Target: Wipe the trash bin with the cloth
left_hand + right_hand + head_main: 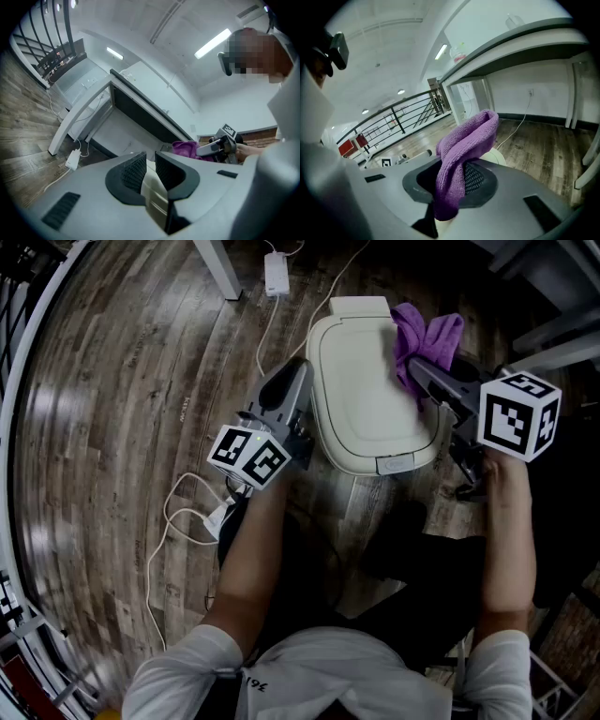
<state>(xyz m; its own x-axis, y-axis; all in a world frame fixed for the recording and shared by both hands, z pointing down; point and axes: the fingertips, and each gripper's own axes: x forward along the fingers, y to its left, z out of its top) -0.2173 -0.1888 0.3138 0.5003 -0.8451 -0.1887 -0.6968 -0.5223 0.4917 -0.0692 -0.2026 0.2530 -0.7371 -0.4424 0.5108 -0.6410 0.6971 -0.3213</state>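
Wooden floor (pixel 112 381): carries one pale trash bin (pixel 361 381), upright, lid shut. Left gripper (pixel 149 169): at the bin's left side, jaws narrow and closed on the bin's pale edge. Right gripper (pixel 457 180): jaws clamped on a purple cloth (pixel 468 140), which lies bunched on the lid's far right corner.

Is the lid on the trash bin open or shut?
Shut. In the head view the lid lies flat on the trash bin, no gap showing.
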